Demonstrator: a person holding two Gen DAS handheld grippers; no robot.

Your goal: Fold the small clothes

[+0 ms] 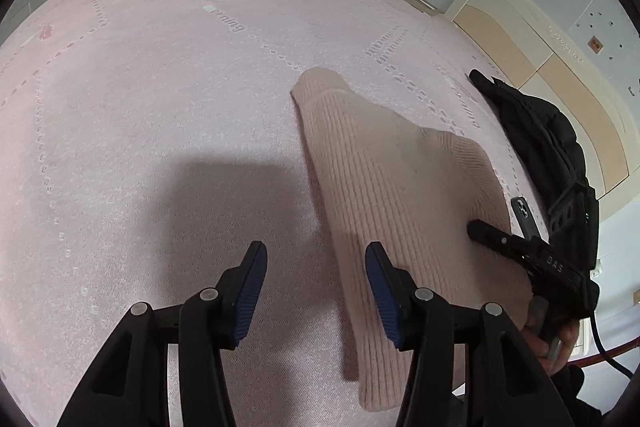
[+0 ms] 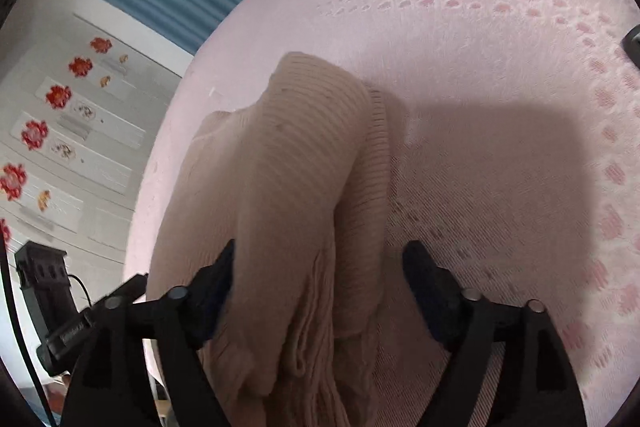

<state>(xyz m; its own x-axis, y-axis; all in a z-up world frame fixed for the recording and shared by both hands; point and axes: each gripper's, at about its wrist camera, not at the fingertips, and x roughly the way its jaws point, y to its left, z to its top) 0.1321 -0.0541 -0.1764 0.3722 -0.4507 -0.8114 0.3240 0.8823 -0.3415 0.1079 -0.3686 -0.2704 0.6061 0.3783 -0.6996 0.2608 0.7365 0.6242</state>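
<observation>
One beige ribbed knit garment (image 1: 384, 187) lies on the pink bed cover (image 1: 160, 107), running from the middle of the left wrist view down to its lower right, already doubled into a long narrow strip; in the right wrist view the same piece (image 2: 288, 187) fills the centre and lower left, its layers bunched into soft rolls. It looks light, limp and stretchy — a knit that will sag and slide on itself rather than hold a crease, so I judge it best taken at a ribbed end or along a folded edge, pinching all layers at once, not in the loose middle. The left gripper (image 1: 316, 287) stands spread with only the bed cover between its blue pads, the garment's edge just beside its right-hand finger (image 1: 382, 291). The right gripper (image 2: 320, 267) is spread wide over the bunched knit; the cloth lies between its fingers, touching or hiding the left one, but nothing is pinched. Counted: one garment, two grippers, one black padded jacket (image 1: 536, 131) at the right edge of the left wrist view, one phone (image 1: 524, 215) just beside it.
</observation>
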